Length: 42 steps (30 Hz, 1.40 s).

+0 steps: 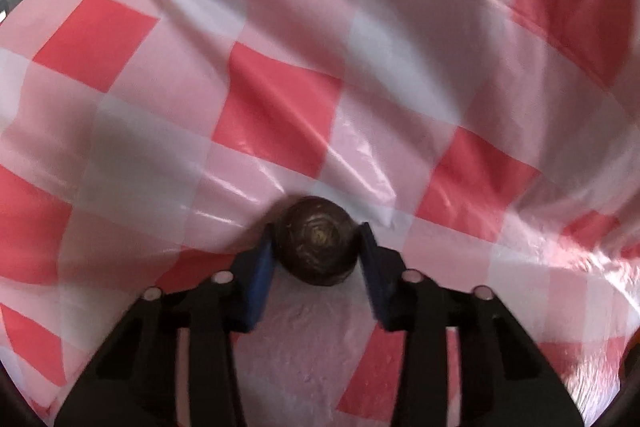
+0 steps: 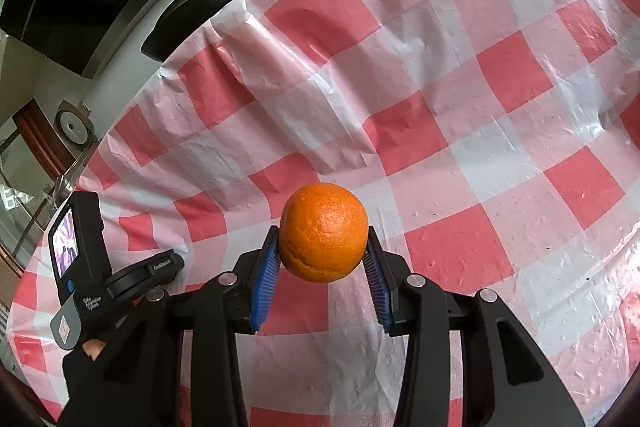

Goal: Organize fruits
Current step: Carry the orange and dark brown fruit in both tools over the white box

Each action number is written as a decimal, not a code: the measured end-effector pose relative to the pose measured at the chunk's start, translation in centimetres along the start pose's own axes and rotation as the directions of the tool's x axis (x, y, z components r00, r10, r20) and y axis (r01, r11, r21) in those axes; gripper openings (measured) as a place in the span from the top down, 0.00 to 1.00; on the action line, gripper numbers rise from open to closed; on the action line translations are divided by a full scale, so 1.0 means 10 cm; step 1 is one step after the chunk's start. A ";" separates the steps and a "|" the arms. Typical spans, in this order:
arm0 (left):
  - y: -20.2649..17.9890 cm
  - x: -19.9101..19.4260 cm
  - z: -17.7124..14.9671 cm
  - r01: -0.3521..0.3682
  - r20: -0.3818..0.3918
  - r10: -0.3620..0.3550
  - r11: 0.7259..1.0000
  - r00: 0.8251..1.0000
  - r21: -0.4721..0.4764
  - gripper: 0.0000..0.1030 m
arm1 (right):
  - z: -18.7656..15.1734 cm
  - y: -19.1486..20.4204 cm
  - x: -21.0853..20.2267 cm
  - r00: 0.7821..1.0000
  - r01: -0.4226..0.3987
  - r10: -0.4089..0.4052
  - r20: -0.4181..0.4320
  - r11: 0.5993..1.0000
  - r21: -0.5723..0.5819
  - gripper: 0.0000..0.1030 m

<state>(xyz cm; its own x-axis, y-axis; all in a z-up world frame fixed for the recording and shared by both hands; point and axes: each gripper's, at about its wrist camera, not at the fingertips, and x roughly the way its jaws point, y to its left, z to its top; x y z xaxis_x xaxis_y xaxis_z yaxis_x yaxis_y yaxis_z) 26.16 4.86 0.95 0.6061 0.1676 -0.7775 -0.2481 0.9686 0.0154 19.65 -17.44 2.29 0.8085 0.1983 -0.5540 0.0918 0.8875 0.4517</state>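
Orange point(image 2: 323, 231): round, no long axis; clamped between the right gripper point(image 2: 322, 255) pads.
Dark fruit point(image 1: 317, 241): round, its end toward the camera, pinched between the left gripper point(image 1: 318, 251) pads.

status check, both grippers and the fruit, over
Left gripper shut on dark round fruit, resting on checkered cloth. Right gripper shut on orange, held above cloth. Nothing in the way.

Checked cloth over the tabletop

A crinkled plastic cloth point(image 2: 460, 115) of red, pink and white squares covers the tabletop, with folds and glossy creases across it. In the left wrist view a dark round fruit point(image 1: 318, 241) sits on it. A black pan point(image 2: 208, 7) rests beyond the cloth's far edge.
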 end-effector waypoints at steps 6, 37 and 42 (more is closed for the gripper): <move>0.02 -0.50 -0.24 0.074 0.084 -0.074 0.997 0.994 0.006 0.61 | -0.01 -0.01 0.00 1.000 -0.010 0.010 -0.007 1.000 -0.002 0.60; 1.03 -2.00 -1.90 0.123 0.151 -0.115 0.991 0.982 -0.044 0.61 | -0.52 0.12 -0.68 0.982 -0.153 0.152 -0.116 0.988 0.004 0.60; 1.20 -2.22 -2.08 0.117 0.158 -0.111 0.993 0.981 -0.024 0.61 | -0.89 0.31 -1.05 0.970 -0.186 0.176 -0.166 0.981 -0.050 0.60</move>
<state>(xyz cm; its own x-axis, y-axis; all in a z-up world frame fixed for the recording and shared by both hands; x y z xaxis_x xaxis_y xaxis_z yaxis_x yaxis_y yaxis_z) -5.95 8.92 5.34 0.7416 0.0855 -0.6653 -0.1941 0.9768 -0.0908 6.25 -13.10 3.29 0.7042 0.4175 -0.5743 -0.0896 0.8546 0.5115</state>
